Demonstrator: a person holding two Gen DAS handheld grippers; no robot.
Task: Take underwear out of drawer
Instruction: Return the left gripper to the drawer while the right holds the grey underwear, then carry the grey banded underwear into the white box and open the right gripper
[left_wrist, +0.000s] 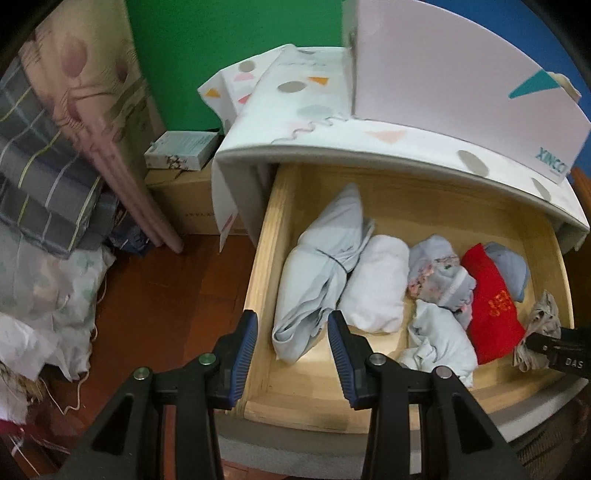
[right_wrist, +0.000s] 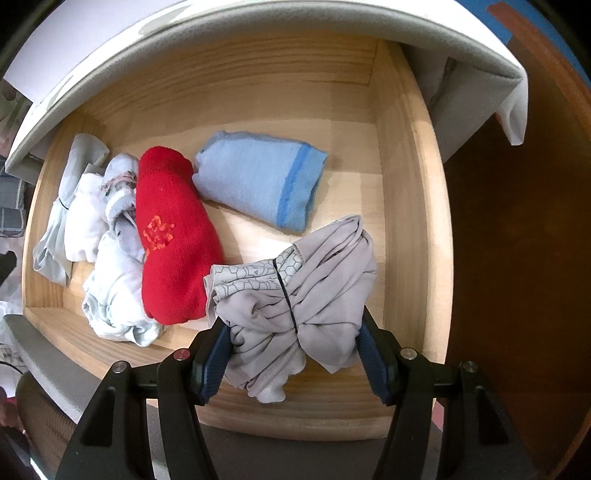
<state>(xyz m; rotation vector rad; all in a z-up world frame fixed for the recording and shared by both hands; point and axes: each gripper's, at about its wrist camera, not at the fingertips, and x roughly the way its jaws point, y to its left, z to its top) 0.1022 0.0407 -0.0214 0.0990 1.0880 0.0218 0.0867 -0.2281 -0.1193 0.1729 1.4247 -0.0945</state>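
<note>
The white board (left_wrist: 461, 74) standing on top of the dresser carries teal lettering that reads "XINCO" at its lower corner; the black body of the right tongs (left_wrist: 561, 354), seen from the left wrist camera, shows the letters "DAS"; the red folded garment (right_wrist: 170, 236) bears an orange embroidered mark too blurred to read.

The grey underwear (right_wrist: 295, 302), a bundle tied round its middle with a thin black band, sits at the front right of the open wooden drawer (right_wrist: 406, 184), just beside the red garment; its long axis runs roughly across the gap of the tongs, with a honeycomb-patterned waistband (right_wrist: 255, 275) turned toward the red garment and loose folds hanging toward the drawer's front edge.

The right tongs (right_wrist: 295, 354) point almost straight down into the drawer, and their blue pads (right_wrist: 218, 354) press on both sides of the grey bundle, so they grip it; the left tongs (left_wrist: 291, 354) slant down toward the drawer's left front corner, their jaws parted with nothing between them, one finger over the floor and the other over the drawer, near a pale blue rolled garment (left_wrist: 321, 269).

A folded light blue cloth (right_wrist: 258, 181) lies behind the bundle, apart from it.
</note>
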